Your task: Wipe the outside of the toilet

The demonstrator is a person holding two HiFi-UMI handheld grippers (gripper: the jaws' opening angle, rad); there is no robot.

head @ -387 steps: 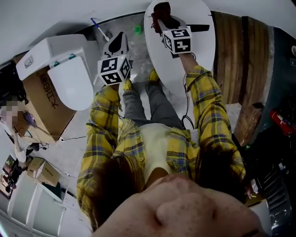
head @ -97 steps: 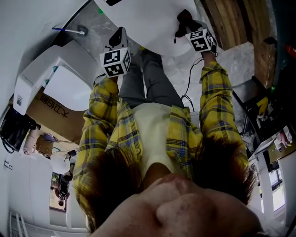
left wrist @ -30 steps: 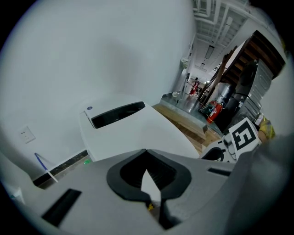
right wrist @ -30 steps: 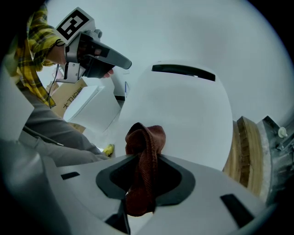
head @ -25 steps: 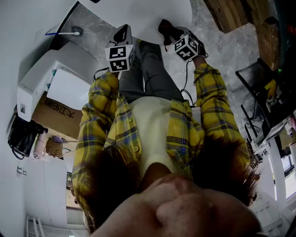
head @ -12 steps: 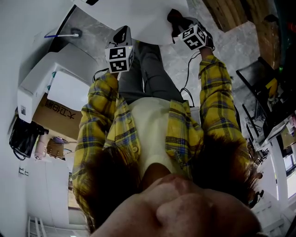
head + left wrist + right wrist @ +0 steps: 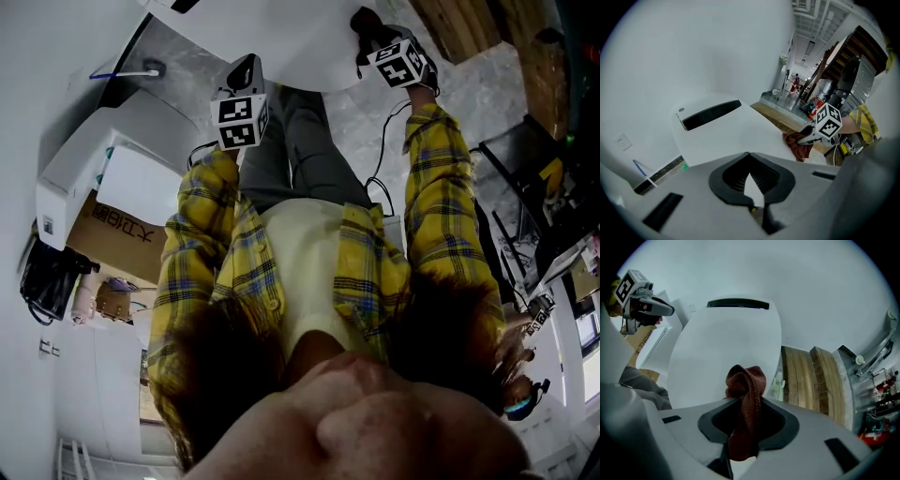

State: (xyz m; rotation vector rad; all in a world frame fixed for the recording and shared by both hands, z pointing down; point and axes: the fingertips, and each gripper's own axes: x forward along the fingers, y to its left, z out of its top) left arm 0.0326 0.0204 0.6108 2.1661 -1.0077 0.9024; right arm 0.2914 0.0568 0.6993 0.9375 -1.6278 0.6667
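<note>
The white toilet lid (image 7: 281, 33) fills the top of the head view, and its black-slotted far end (image 7: 737, 303) shows in the right gripper view. My right gripper (image 7: 746, 414) is shut on a dark red cloth (image 7: 746, 380) that it presses on the lid's right edge (image 7: 367, 22). My left gripper (image 7: 751, 186) hovers shut and empty over the lid's near left side (image 7: 246, 71). From the left gripper view, the right gripper's marker cube (image 7: 828, 123) and the cloth (image 7: 797, 143) lie ahead to the right.
A second white toilet (image 7: 122, 155) stands at the left with a cardboard box (image 7: 103, 234) beside it. Wooden planks (image 7: 811, 376) lie on the floor right of the lid. A black cable (image 7: 380, 178) runs along the grey floor by my legs.
My right gripper has carried the cloth up and to the right along the lid's edge over the last second. The left gripper has barely moved.
</note>
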